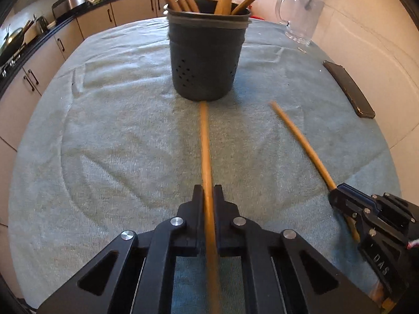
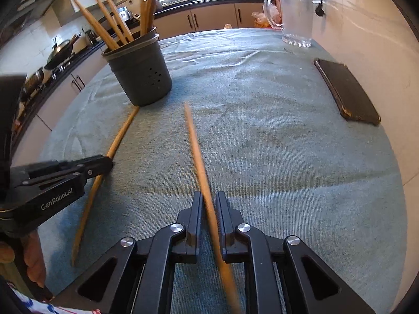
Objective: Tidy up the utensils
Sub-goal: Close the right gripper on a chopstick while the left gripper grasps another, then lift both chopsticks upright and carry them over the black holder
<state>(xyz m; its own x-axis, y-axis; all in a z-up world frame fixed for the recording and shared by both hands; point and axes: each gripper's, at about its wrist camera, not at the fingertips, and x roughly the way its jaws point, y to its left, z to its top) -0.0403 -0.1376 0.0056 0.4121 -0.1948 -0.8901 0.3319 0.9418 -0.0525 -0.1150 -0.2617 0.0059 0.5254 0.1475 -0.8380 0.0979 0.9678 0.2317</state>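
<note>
Black fingers of the left gripper (image 1: pixel 208 196) are closed on a wooden stick (image 1: pixel 205 141) that runs between them; its far tip touches or sits just at the base of the holder (image 1: pixel 207 60). The right gripper (image 2: pixel 208 204) holds a second stick (image 2: pixel 197 151) between its narrowly set fingers, though motion blur leaves it uncertain whether both pads press on it. This stick's far tip points ahead, apart from the holder and to its right. In the left wrist view the right gripper (image 1: pixel 340 196) appears at the lower right with its stick (image 1: pixel 301 141) angled toward the centre. Both sticks lie over a grey-green cloth (image 2: pixel 262 130). The dark, perforated holder (image 2: pixel 141 76) stands upright on the cloth with several more sticks (image 2: pixel 104 28) leaning in it. Farther right lie a dark phone (image 2: pixel 348 94) and, beyond it, a glass jug (image 2: pixel 296 18).
</note>
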